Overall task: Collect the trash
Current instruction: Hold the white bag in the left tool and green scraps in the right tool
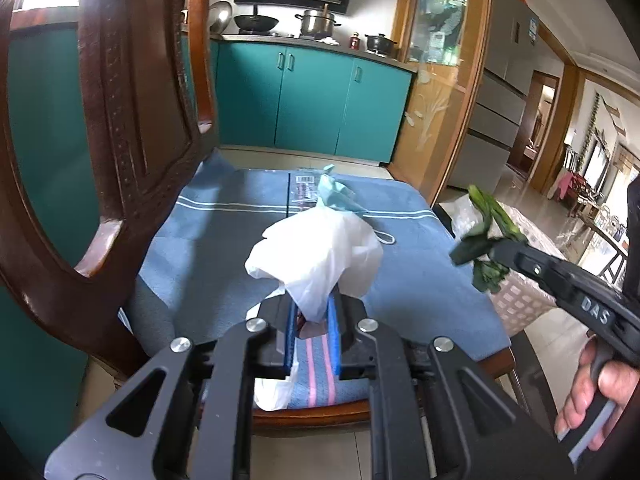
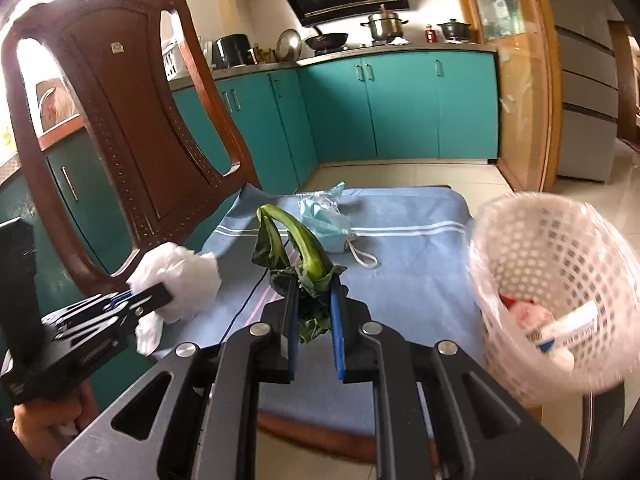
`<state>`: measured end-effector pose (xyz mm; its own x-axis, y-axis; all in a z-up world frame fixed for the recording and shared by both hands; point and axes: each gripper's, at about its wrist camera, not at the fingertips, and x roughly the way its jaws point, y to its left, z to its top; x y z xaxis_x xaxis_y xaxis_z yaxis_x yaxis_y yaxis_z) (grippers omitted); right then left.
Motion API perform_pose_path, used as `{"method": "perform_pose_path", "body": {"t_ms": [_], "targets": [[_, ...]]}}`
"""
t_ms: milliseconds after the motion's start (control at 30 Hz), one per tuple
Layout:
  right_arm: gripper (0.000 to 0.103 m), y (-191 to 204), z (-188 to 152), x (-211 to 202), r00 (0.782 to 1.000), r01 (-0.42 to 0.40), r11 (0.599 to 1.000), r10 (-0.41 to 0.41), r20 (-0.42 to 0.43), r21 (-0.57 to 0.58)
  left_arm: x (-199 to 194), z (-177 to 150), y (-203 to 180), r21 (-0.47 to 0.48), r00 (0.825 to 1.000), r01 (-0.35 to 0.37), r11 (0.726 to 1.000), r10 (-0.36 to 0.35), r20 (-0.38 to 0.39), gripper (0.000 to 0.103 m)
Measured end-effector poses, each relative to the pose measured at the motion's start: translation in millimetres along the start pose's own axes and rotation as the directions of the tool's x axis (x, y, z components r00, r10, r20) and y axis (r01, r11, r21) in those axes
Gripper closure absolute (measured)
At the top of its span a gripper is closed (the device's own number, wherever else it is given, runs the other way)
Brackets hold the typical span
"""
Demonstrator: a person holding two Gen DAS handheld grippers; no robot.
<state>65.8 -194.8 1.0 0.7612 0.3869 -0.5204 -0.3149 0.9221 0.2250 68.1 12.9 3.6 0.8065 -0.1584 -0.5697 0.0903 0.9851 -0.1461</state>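
My left gripper point(image 1: 314, 304) is shut on a crumpled white plastic bag point(image 1: 316, 256) and holds it above the blue towel point(image 1: 224, 248) on the chair seat. It also shows in the right wrist view point(image 2: 160, 294), with the white bag point(image 2: 180, 280). My right gripper point(image 2: 316, 292) is shut on wilted green vegetable scraps point(image 2: 298, 248), seen in the left wrist view point(image 1: 486, 240) over the seat's right edge. A crumpled light-blue face mask point(image 2: 328, 224) and a clear wrapper point(image 1: 304, 190) lie on the towel. A white mesh trash basket point(image 2: 560, 248) with a liner stands at the right and holds some trash.
The carved wooden chair back point(image 2: 120, 128) rises at the left, close to my left gripper. Teal kitchen cabinets point(image 2: 400, 108) and a counter with pots stand behind. A thin black cable point(image 2: 248, 296) lies across the towel. Tiled floor lies beyond the seat.
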Motion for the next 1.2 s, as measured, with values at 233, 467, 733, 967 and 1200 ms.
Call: {"method": "perform_pose_path", "body": {"t_ms": [233, 467, 733, 967, 1200], "targets": [[0.089, 5, -10, -3, 1.000, 0.021, 1.000, -0.021, -0.012, -0.024, 1, -1, -6, 0.015, 1.000, 0.003, 1.000, -0.003, -0.004, 0.089], [0.089, 2, -14, 1, 0.999, 0.023, 0.999, -0.024, -0.038, -0.030, 3, -2, -9, 0.023, 1.000, -0.005, 1.000, 0.005, -0.014, 0.089], [0.089, -1, -14, 4, 0.999, 0.025, 0.999, -0.026, -0.047, -0.027, 6, -3, -11, 0.029, 1.000, -0.009, 1.000, 0.010, -0.024, 0.089], [0.089, -1, -15, 5, 0.998, 0.023, 0.999, -0.024, -0.054, -0.031, 7, -4, -13, 0.031, 1.000, -0.010, 0.999, 0.011, -0.027, 0.089], [0.089, -8, -11, -2, 0.999, 0.038, 0.999, -0.038, -0.017, -0.019, 9, -4, -14, 0.036, 0.999, -0.009, 0.999, 0.011, -0.031, 0.089]]}}
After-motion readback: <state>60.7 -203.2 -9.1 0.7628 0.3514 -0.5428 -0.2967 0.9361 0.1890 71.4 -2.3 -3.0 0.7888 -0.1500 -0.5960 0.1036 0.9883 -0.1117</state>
